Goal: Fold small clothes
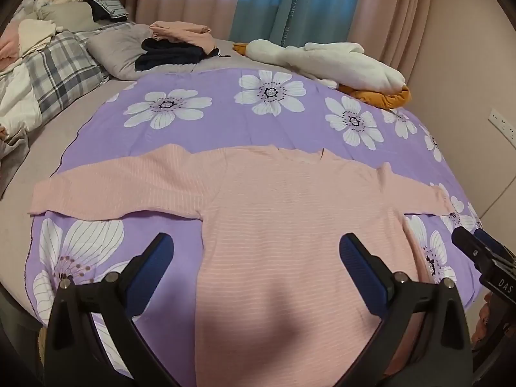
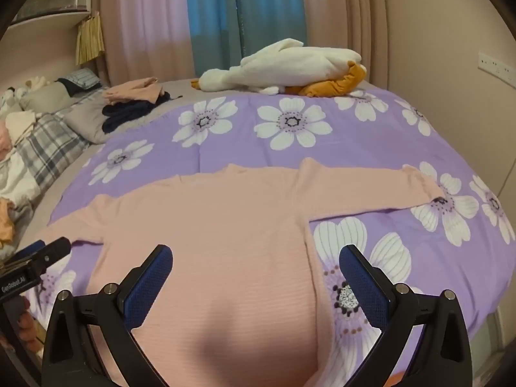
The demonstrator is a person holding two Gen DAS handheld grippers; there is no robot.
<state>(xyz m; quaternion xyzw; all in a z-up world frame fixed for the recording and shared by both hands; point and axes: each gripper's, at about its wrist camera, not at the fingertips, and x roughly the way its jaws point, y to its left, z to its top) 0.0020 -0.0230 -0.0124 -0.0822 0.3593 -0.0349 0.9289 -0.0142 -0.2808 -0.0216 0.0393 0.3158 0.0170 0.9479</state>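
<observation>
Lying flat, sleeves outspread for folding: pink striped long-sleeved top (image 1: pixel 290 225) on purple floral sheet (image 1: pixel 200 135); left gripper (image 1: pixel 256 254) and right gripper (image 2: pixel 256 266) hovering above its body, jaws wide, gripping nothing.

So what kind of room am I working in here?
Most likely a bedroom: the pink top is spread flat on a bed's floral cover, with pillows at the head and curtains behind.

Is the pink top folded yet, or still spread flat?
Spread flat, not folded. The pink ribbed long-sleeved top lies open on the purple flowered bedspread, both sleeves stretched sideways. Both tools hover open above it.
</observation>
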